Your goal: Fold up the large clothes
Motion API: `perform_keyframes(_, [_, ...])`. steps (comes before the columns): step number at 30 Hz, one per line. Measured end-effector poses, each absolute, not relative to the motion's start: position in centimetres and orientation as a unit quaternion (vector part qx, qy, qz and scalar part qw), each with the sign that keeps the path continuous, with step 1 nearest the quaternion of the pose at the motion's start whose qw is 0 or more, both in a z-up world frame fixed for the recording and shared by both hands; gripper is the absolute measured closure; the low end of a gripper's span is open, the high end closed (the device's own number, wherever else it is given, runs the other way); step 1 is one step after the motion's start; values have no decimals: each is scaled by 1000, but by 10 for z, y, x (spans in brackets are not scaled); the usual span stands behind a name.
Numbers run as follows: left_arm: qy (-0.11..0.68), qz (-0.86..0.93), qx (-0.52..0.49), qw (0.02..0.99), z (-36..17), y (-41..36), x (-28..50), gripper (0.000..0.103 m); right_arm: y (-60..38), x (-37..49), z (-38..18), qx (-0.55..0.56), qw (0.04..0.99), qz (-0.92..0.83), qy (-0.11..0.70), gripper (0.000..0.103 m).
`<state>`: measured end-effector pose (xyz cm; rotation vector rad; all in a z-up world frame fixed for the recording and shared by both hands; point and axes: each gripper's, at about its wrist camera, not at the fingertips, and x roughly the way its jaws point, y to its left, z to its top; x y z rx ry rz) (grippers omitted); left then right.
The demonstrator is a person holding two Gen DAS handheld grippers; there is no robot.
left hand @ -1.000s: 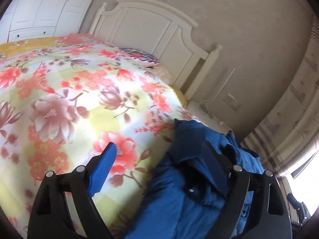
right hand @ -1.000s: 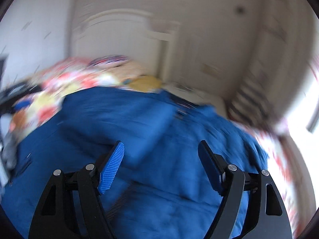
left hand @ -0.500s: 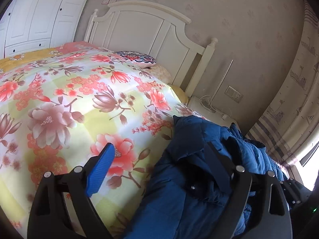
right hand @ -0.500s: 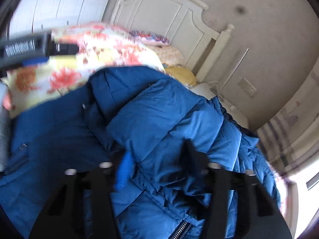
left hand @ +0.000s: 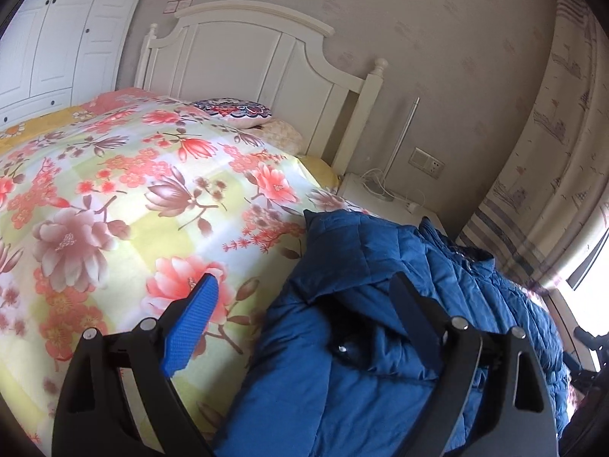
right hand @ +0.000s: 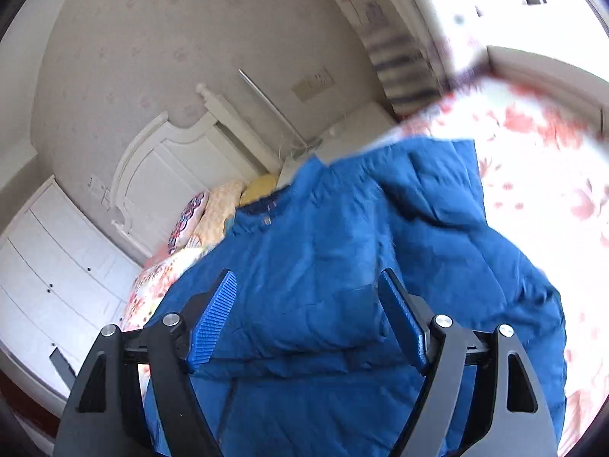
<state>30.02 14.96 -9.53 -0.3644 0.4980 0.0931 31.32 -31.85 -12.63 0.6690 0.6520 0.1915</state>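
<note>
blue padded jacket heaped on the flowered bed, both hand-held grippers free of it

in the left wrist view the left hand-held gripper (left hand: 304,308) stands wide open, with nothing pinched between its blue pads. its left pad sits in front of the floral bedspread (left hand: 114,198), its right pad in front of the blue jacket (left hand: 361,361). the jacket fills the lower right of that frame, bunched up with a dark fold and a small metal snap near its middle, lying on the bed's right side close to the edge. at the upper centre stands the white headboard (left hand: 247,61), with a patterned pillow (left hand: 232,112) below it and white wardrobe doors (left hand: 45,38) at the upper left. a white nightstand (left hand: 380,194) with a cable and a wall socket (left hand: 426,162) sit right of centre; a curtain (left hand: 552,152) runs down the right edge.

the right wrist view is rolled over, so the room tilts, and parts of it are blurred. the right hand-held gripper (right hand: 308,304) has its jaws opening; the jacket (right hand: 323,247) spreads beneath and beyond the pads, which do not press on it. the bedspread (right hand: 533,171) shows overexposed at the right, the headboard (right hand: 171,167) and wardrobe (right hand: 49,266) at the left.
</note>
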Motion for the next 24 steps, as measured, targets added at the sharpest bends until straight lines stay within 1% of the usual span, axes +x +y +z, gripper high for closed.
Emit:
perform_keyframes(2, [250, 41, -178, 951, -96, 149, 302, 12, -318, 318, -136, 335, 877, 91, 331, 29])
perform_keyframes(3, [252, 40, -177, 950, -97, 148, 303, 12, -317, 320, -140, 339, 873, 88, 339, 33])
perform_keyframes(6, [255, 39, -176, 950, -97, 148, 304, 13, -317, 322, -142, 336, 872, 89, 346, 39])
perform_keyframes(8, [256, 39, -176, 950, -98, 148, 304, 13, -312, 325, -143, 330, 870, 89, 356, 39])
perform_keyframes(10, [257, 39, -178, 949, -98, 149, 305, 13, -310, 329, -145, 321, 869, 86, 366, 42])
perform_keyframes(11, [257, 39, -179, 949, -99, 150, 305, 13, -310, 329, -145, 318, 870, 85, 368, 54])
perform_keyframes(12, [257, 39, -180, 949, -99, 151, 305, 13, -310, 328, -144, 314, 872, 86, 364, 70])
perform_keyframes(14, [257, 40, -182, 948, -99, 152, 304, 13, -304, 319, -135, 296, 889, 91, 337, 78])
perform_keyframes(18, [258, 42, -185, 947, -100, 153, 304, 13, -295, 292, -92, 252, 926, 99, 264, 81])
perform_keyframes(20, [257, 43, -186, 947, -99, 153, 304, 13, -299, 283, -76, 242, 935, 92, 242, 82])
perform_keyframes(22, [257, 42, -186, 947, -99, 154, 304, 13, -305, 281, -72, 235, 938, 82, 242, 82])
perform_keyframes(24, [258, 41, -185, 947, -99, 153, 305, 12, -311, 287, -83, 230, 934, 66, 264, 82])
